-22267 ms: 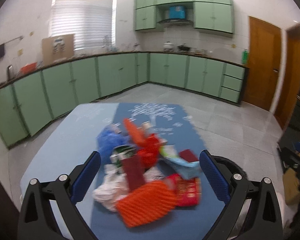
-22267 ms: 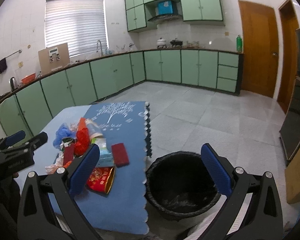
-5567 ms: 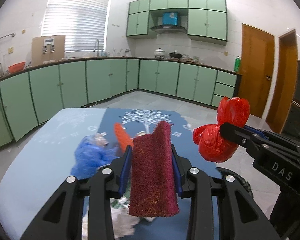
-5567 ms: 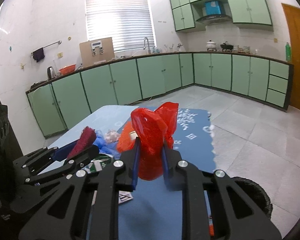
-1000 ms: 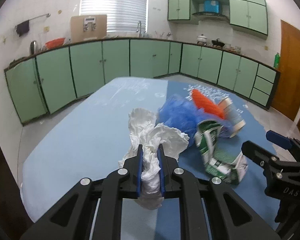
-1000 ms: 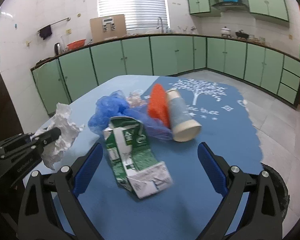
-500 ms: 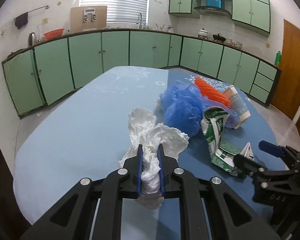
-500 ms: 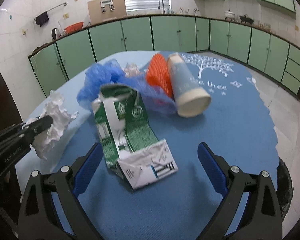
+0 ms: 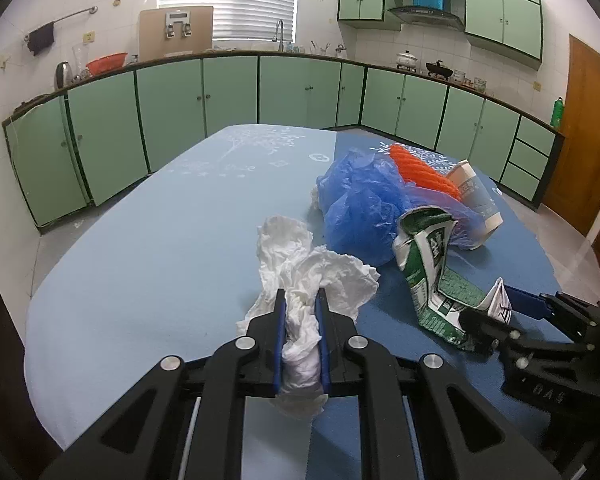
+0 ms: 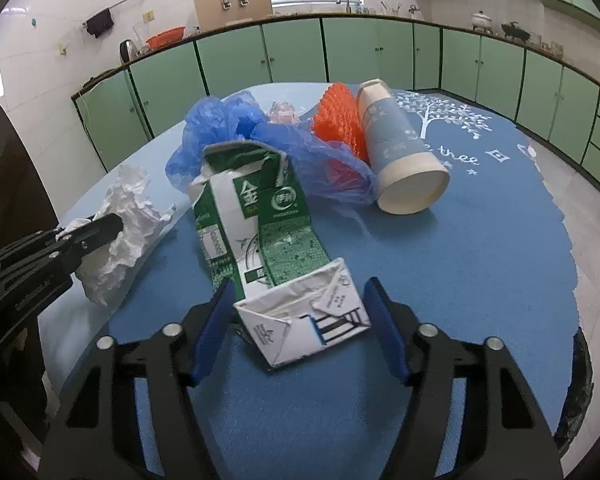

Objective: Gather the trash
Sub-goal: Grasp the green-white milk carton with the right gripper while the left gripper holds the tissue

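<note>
My left gripper (image 9: pixel 300 300) is shut on a crumpled white tissue (image 9: pixel 308 268), held just above the blue table; both also show in the right wrist view, the gripper (image 10: pixel 96 226) and the tissue (image 10: pixel 130 208). My right gripper (image 10: pixel 300 300) is open, its jaws either side of the white end of a flattened green milk carton (image 10: pixel 260 232), not closed on it. The carton (image 9: pixel 432 264) and right gripper (image 9: pixel 496 308) show at right in the left wrist view. Behind lie a blue plastic bag (image 10: pixel 236 128), orange foam netting (image 10: pixel 336 120) and a paper cup (image 10: pixel 400 152).
The table (image 9: pixel 160 248) carries a darker blue mat (image 10: pixel 480 240) under the trash. The rim of a black bin (image 10: pixel 580 380) shows past the table's right edge. Green kitchen cabinets (image 9: pixel 220 96) line the walls beyond.
My right gripper has moved forward and down onto the milk carton, and its jaws have narrowed around the carton's white end. My left gripper keeps hold of the tissue.
</note>
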